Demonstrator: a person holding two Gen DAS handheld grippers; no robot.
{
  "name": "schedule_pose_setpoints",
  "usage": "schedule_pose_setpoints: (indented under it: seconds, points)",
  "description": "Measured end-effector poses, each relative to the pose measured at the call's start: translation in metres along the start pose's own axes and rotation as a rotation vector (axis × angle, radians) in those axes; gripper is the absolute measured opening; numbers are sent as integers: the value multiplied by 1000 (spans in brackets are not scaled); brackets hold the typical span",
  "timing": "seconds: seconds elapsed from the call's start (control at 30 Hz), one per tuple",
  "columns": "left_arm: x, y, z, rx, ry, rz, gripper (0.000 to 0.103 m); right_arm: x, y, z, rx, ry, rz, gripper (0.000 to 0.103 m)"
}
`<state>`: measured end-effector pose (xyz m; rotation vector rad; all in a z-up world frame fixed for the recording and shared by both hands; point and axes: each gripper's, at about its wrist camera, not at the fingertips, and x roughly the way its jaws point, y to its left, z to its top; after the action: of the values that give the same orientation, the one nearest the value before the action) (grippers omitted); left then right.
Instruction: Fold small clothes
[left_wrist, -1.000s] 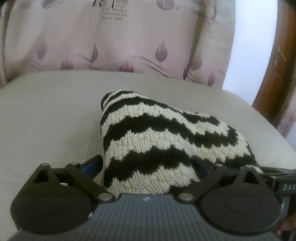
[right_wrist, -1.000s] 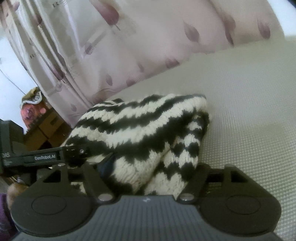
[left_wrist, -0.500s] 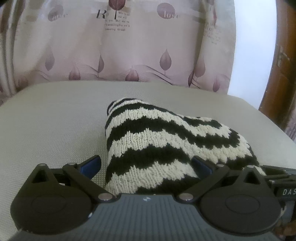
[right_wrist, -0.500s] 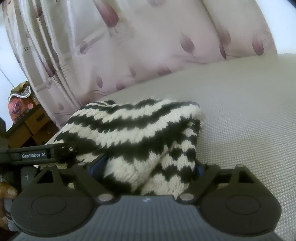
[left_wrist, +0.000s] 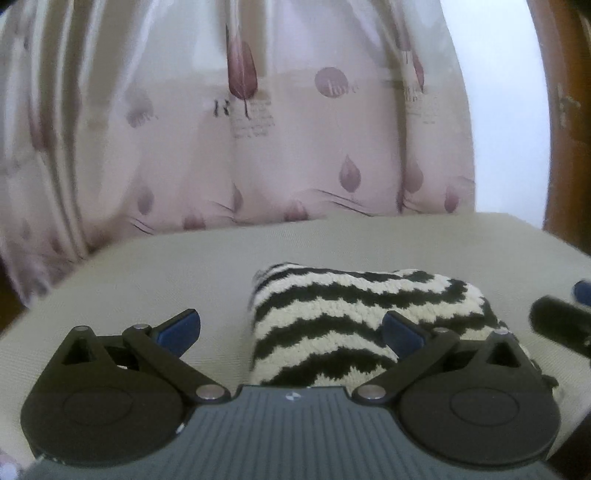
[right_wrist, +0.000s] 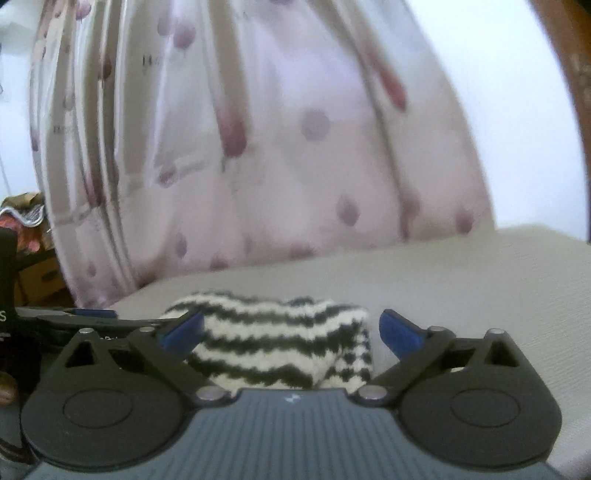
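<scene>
Left gripper (left_wrist: 291, 330): blue-tipped fingers (left_wrist: 179, 329) spread wide apart, gripping nothing. The folded black-and-cream zigzag knitted garment (left_wrist: 354, 325) lies between them, shifted toward the right finger, which overlaps its near right part in view; contact there cannot be told. The left finger sits over bare surface, apart from the knit. Gripper is level, low over the surface and pointing straight ahead at the curtain.

Right gripper (right_wrist: 291, 332): fingers (right_wrist: 400, 334) also wide apart and holding nothing. The same knit (right_wrist: 273, 343) sits between them, toward the left finger; the left tip overlaps its left edge, and a strip of bare surface shows between the garment and the right tip. Pose is level and low, facing forward.

Garment is a compact folded bundle, flat on the beige woven fabric surface (left_wrist: 155, 280), its near edge hidden behind each gripper body.

The two grippers are side by side: the right one's black finger and blue tip show at the right edge of the left view (left_wrist: 557, 321), and the left one's black body shows at the left edge of the right view (right_wrist: 55, 317).

Behind: a pale pink curtain with purple leaf print (left_wrist: 258, 147), a brown wooden frame (left_wrist: 565, 110) to the right, and blurred clutter (right_wrist: 22, 221) to the far left.
</scene>
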<state>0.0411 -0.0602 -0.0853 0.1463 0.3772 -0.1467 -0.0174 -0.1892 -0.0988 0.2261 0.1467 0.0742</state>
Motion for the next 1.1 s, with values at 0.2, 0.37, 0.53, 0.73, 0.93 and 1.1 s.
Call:
schedule_pose_setpoints:
  seconds: [0.2, 0.37, 0.53, 0.73, 0.93, 1.1]
  points:
    - [-43, 7, 12, -132, -116, 58, 103, -29, 7, 11, 32, -63, -38, 103]
    - [-71, 21, 20, -226, -157, -10, 103, -43, 17, 18, -1, -70, -48, 103]
    - [-84, 18, 25, -198, -144, -81, 103, -50, 30, 16, -52, -55, -54, 103]
    - [-87, 13, 17, -188, -132, -82, 103, -54, 30, 13, -46, -50, -81, 103]
    - [-80, 10, 7, -167, -100, -75, 103, -52, 28, 9, -35, -26, -86, 103]
    - [-71, 10, -1, -157, -69, -69, 103, -49, 28, 5, -32, 1, -81, 103]
